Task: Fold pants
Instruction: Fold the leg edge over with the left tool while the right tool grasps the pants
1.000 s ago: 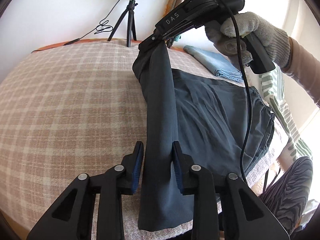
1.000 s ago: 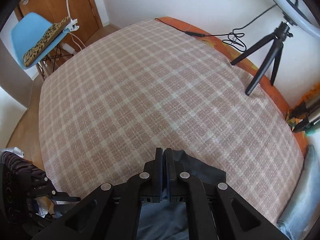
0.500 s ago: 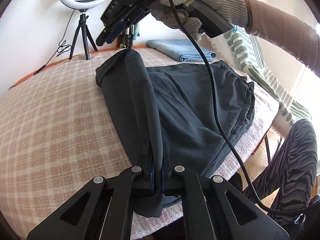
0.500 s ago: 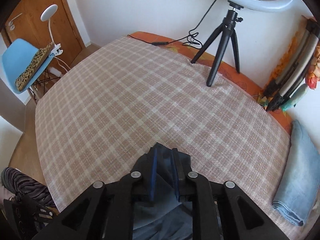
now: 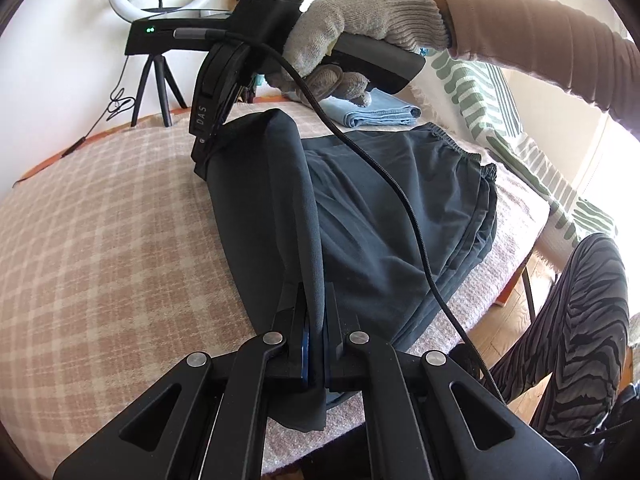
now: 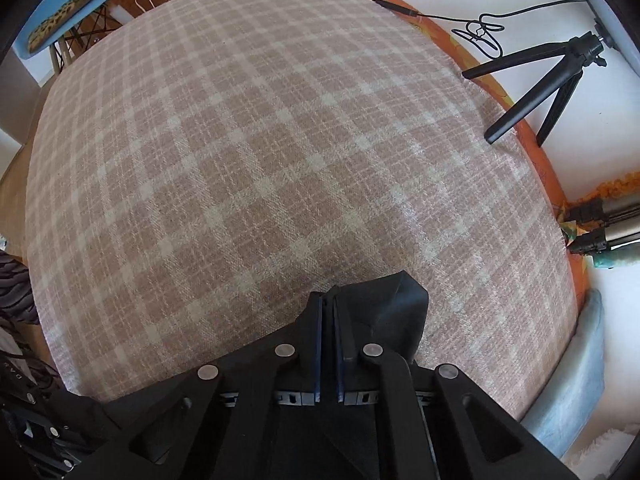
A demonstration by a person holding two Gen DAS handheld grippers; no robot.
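Dark grey pants (image 5: 380, 216) lie on the checked bed cover (image 5: 100, 240), waistband to the right. A folded edge of the legs is lifted into a ridge between my two grippers. My left gripper (image 5: 314, 312) is shut on the near end of that ridge. My right gripper (image 5: 204, 152), held by a gloved hand, is shut on the far end. In the right wrist view my right gripper (image 6: 328, 308) is closed with dark pants fabric (image 6: 392, 304) bunched at its tips, above the cover (image 6: 240, 160).
A folded light blue cloth (image 5: 372, 114) lies behind the pants. A ring light on a tripod (image 5: 154, 76) stands at the bed's far edge, with a cable (image 6: 476, 32). A green striped pillow (image 5: 520, 132) is at right. A blue chair (image 6: 68, 12) stands beyond the bed.
My left gripper closed on the pants fold a second ago and holds it. Both grippers carried the fold toward the waistband side, and my right gripper came lower over the bed.
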